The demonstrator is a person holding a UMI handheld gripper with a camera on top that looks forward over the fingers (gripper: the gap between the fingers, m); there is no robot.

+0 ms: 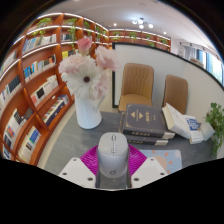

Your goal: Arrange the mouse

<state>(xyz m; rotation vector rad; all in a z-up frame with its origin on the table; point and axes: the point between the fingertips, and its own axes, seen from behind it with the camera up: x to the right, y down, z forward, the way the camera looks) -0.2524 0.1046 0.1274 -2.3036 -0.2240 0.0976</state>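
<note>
Gripper [112, 172] pinches a grey mouse [113, 155] between its 2 fingers, above a grey table [70, 142]; white vase [88, 112] with flowers stands beyond.

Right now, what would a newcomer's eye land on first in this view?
Probably the grey mouse, lying between the gripper fingers over the magenta pads; whether both pads press it is unclear. Just beyond, left of the fingers, a white vase of pink flowers stands on the grey table. To the right, ahead of the fingers, sits a dark box, with bookshelves curving behind.
</note>
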